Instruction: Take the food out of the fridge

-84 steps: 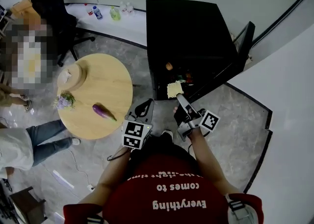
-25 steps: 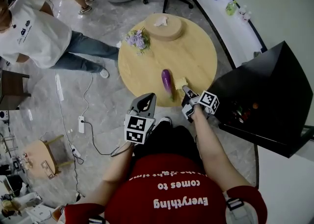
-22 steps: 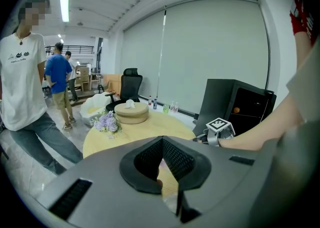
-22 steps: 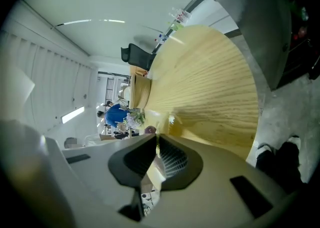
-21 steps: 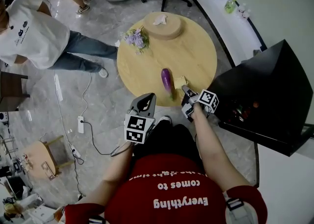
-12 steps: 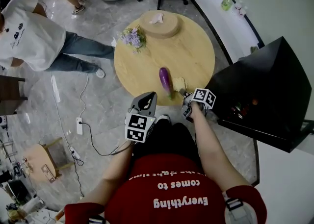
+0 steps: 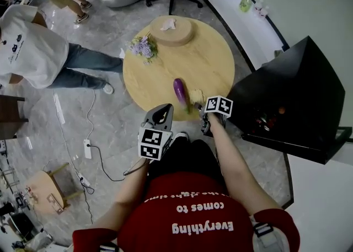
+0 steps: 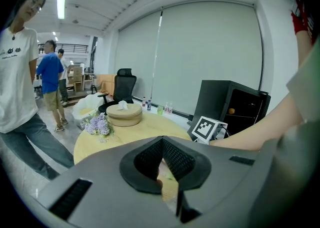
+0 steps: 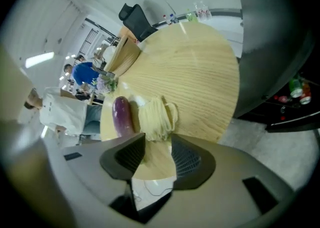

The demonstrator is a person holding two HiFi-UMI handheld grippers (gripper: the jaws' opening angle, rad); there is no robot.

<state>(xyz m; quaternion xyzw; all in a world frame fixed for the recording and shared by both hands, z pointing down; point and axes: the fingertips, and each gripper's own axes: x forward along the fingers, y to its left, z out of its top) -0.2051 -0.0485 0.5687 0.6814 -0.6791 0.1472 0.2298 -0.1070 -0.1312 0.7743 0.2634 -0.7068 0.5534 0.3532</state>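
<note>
The left claw (image 8: 161, 141) is closed on nothing and hangs idle over the near edge of the round light-wood bench (image 7: 212, 60). On that edge lies a glossy purple eggplant (image 9: 121, 116), and just beside it a pale yellow bundle of noodles (image 9: 156, 116). The right claw (image 9: 158, 139) points down at the bundle. Its jaws have just been opening and stand apart, and the noodles rest on the wood just past the tips with neither pad on them. The noodles' set-down looks finished. The next move, I judge, is to lift the right claw clear and swing it right to the open black fridge (image 7: 295, 88), where small red and orange foods (image 7: 267, 117) sit on a dark shelf, hard to make out.

A person in a white T-shirt (image 7: 25, 52) stands far left, well apart. A bunch of lilac flowers (image 7: 142, 47) and a round wooden box (image 7: 172, 30) sit at the bench's far side. Nothing visible blocks the way to the fridge.
</note>
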